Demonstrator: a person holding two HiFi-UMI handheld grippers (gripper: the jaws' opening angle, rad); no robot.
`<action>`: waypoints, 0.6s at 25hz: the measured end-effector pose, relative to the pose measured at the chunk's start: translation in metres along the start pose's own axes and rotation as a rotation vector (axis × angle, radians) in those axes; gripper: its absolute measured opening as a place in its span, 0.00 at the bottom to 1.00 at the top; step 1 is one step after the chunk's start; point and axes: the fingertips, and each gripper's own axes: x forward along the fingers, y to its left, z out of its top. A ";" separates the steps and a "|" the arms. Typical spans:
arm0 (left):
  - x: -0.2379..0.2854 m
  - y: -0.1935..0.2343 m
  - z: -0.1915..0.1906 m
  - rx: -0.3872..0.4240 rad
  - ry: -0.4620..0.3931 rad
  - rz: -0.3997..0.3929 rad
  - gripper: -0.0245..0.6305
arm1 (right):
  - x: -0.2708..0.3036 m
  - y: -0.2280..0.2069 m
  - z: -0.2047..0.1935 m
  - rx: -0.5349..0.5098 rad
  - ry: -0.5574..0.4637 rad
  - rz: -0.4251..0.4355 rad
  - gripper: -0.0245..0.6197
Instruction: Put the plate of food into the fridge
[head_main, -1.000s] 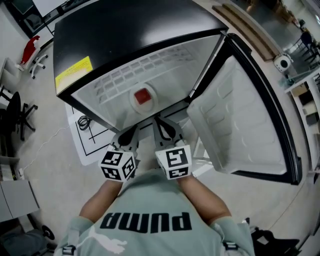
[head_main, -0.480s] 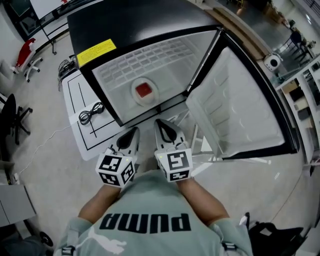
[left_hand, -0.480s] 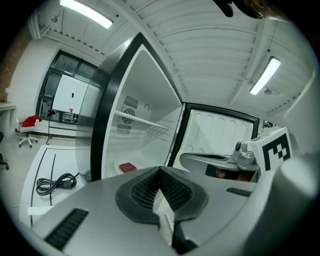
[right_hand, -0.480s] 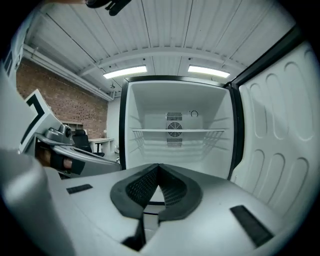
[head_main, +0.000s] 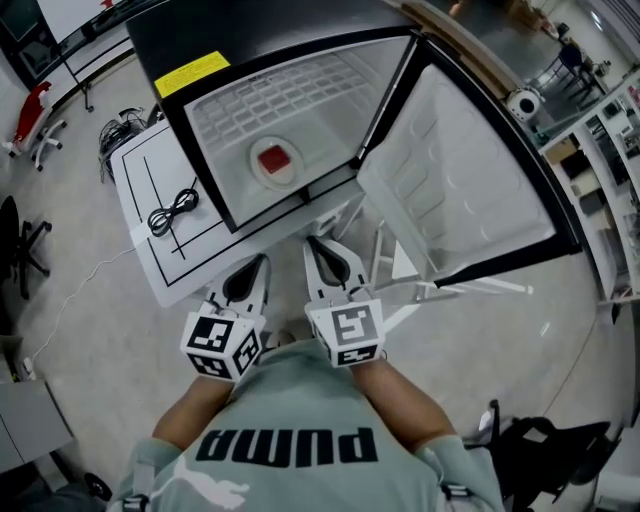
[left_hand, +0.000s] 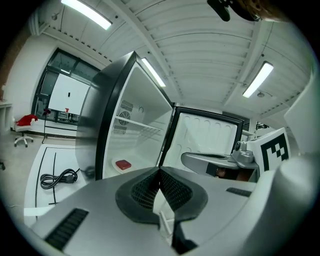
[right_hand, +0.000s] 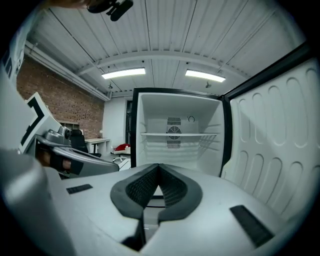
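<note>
A white plate (head_main: 254, 169) with a red piece of food (head_main: 273, 159) lies on the floor of the open black fridge (head_main: 250, 45). In the left gripper view the plate (left_hand: 116, 167) and its food (left_hand: 123, 164) show low inside the fridge, left of the jaws. Both grippers are held side by side in front of the fridge, outside it. The jaws of my left gripper (head_main: 262, 263) are shut with nothing between them, and the same goes for my right gripper (head_main: 314, 243). The right gripper view looks straight into the fridge at its wire shelf (right_hand: 173, 134); the plate is hidden there behind the jaws.
The fridge door (head_main: 455, 190) stands wide open to the right. A white board (head_main: 150, 260) with a coiled black cable (head_main: 172, 210) lies on the floor left of the fridge. A red chair (head_main: 34, 106) is far left, a black bag (head_main: 530, 450) at bottom right.
Both grippers have drawn back from the fridge opening toward the person, staying shut. The fridge now sits farther away in view, and the plate has stayed in place inside.
</note>
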 end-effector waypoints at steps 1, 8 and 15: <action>-0.003 -0.003 0.001 0.006 -0.005 -0.002 0.05 | -0.003 0.001 0.001 -0.006 -0.007 -0.003 0.05; -0.020 -0.017 -0.001 0.025 -0.025 0.009 0.05 | -0.023 0.006 0.003 -0.007 -0.012 0.007 0.05; -0.028 -0.040 -0.005 0.036 -0.033 0.019 0.05 | -0.044 0.001 0.002 -0.013 -0.033 0.020 0.05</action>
